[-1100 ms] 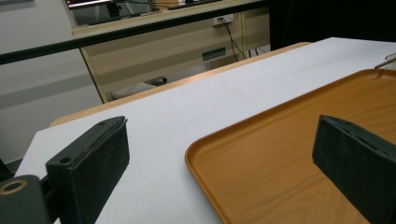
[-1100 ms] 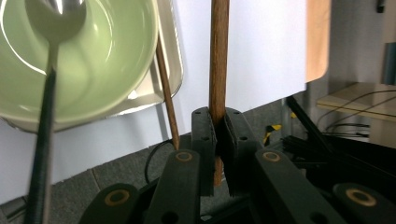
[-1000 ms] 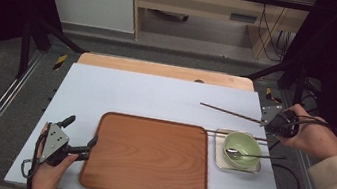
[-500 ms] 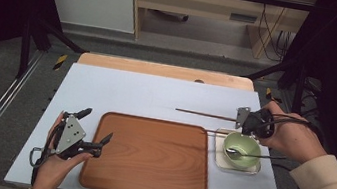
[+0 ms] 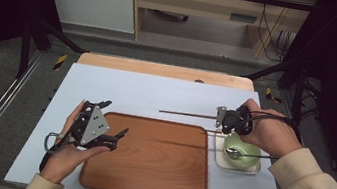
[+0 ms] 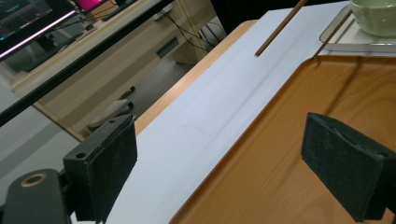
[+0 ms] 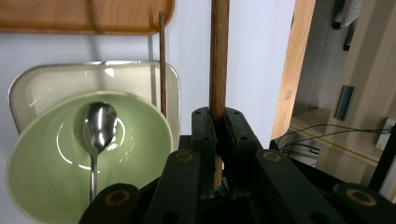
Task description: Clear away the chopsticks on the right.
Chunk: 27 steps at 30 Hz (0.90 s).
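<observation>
My right gripper (image 5: 227, 118) pinches a chopstick (image 5: 187, 114); my left gripper (image 5: 111, 135) hangs spread.
The chopstick juts level above the table (image 5: 157, 90), behind the wooden tray (image 5: 145, 172), beside the green bowl (image 5: 241, 151) holding a spoon (image 7: 98, 126).

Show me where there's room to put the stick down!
The wooden tray is bare, and so is the white tabletop behind it. It's crowded at the right gripper holding the stick, by the green bowl and spoon.
</observation>
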Available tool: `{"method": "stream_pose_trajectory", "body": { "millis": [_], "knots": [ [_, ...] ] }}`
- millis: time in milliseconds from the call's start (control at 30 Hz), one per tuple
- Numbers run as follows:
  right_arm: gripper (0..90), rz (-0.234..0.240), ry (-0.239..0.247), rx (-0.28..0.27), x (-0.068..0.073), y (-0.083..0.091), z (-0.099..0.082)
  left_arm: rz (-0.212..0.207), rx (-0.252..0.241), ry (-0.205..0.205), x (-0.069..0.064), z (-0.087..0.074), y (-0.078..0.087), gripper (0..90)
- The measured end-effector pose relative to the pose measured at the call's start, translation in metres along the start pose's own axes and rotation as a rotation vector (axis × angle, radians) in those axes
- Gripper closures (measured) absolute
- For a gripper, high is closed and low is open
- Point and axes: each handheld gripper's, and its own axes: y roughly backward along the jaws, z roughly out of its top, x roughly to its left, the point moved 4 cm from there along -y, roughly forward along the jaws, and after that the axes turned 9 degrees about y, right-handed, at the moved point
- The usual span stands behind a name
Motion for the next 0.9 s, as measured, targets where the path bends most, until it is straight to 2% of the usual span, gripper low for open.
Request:
{"method": "stream_pose_trajectory", "body": {
  "millis": [100, 200, 433, 500, 700, 767, 900],
  "knots": [
    [84.3, -0.004, 0.006, -0.005, 0.000, 0.002, 0.009, -0.012, 0.011, -0.027, -0.005, 0.010, -0.006, 14.6],
    [84.4, -0.006, 0.013, -0.004, 0.000, 0.005, 0.015, -0.024, 0.008, -0.049, -0.009, 0.020, -0.010, 14.6],
    [84.3, -0.015, 0.033, -0.015, 0.001, 0.006, 0.021, -0.047, 0.017, -0.095, -0.018, 0.039, -0.019, 16.6],
    [84.3, -0.006, 0.027, -0.015, 0.002, 0.007, 0.021, -0.045, 0.024, -0.099, -0.020, 0.041, -0.021, 18.0],
    [84.2, -0.003, 0.032, -0.018, 0.003, 0.008, 0.021, -0.067, 0.058, -0.148, -0.029, 0.046, -0.028, 23.3],
    [84.2, -0.006, 0.047, -0.027, 0.002, 0.007, 0.022, -0.081, 0.064, -0.152, -0.032, 0.049, -0.030, 25.4],
    [84.2, 0.010, 0.040, -0.030, 0.004, 0.008, 0.024, -0.098, 0.079, -0.161, -0.037, 0.053, -0.035, 28.4]
  ]
}}
